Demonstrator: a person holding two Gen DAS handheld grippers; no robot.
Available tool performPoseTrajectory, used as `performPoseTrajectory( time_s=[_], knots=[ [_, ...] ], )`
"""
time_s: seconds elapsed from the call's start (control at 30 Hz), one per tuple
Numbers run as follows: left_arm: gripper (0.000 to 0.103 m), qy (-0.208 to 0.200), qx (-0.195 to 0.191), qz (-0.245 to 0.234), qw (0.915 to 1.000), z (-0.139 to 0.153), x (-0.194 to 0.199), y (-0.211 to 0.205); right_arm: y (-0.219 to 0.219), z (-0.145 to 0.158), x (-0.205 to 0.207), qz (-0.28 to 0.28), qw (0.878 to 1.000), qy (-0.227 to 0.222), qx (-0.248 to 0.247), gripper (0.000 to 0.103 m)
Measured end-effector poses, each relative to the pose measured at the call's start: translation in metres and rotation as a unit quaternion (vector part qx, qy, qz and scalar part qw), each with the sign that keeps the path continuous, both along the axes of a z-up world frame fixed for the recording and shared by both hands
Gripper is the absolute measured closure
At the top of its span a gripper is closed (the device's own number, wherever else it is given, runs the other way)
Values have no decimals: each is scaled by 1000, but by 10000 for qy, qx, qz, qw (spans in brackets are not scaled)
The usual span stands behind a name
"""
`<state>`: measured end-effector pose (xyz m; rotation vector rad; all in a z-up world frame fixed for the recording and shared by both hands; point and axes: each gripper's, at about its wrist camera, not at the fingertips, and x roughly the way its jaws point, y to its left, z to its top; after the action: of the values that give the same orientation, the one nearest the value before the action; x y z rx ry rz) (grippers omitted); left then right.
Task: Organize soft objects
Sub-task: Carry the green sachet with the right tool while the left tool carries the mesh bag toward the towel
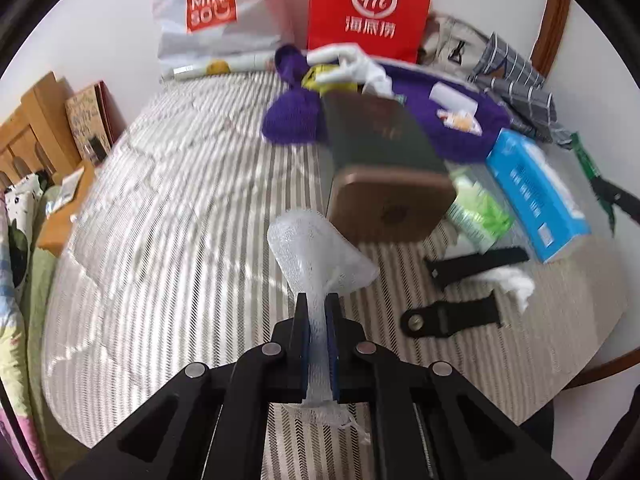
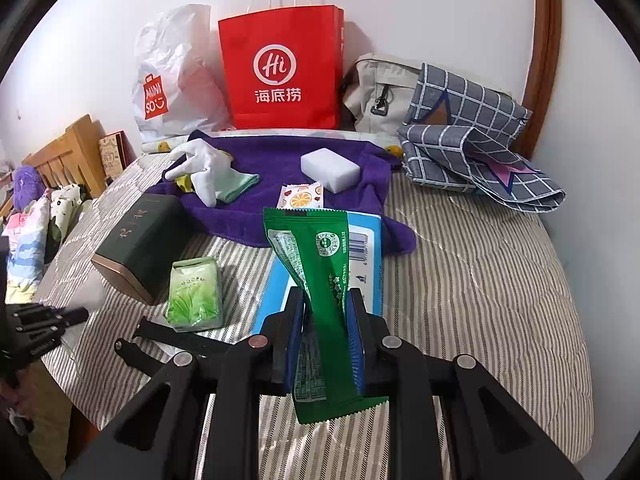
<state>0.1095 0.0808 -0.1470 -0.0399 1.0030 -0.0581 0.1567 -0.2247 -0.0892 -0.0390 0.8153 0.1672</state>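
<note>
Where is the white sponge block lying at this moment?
In the right wrist view the white sponge block lies on the purple towel, in front of the red paper bag and just behind the fruit-print sachet.

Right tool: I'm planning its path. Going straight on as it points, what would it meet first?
Probably the blue box lying just ahead of the right tool, behind the green packet it grips; depth is uncertain.

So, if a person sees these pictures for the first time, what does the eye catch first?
Probably the red paper bag standing at the back against the wall, with the purple towel spread before it. Close up, the right gripper pinches a green packet, and the left gripper a white foam net.
</note>
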Motion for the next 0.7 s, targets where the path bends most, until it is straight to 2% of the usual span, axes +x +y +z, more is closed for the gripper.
performPoseTrajectory(
  time_s=[0.3,0.7],
  knots=[
    [95,-469,-99,4,9989,50,2,-4,-3,8,3,96,9999,-57,118,82],
    [95,-662,-82,32,9978,82,36,-29,-17,26,26,98,9996,-140,222,82]
  ],
)
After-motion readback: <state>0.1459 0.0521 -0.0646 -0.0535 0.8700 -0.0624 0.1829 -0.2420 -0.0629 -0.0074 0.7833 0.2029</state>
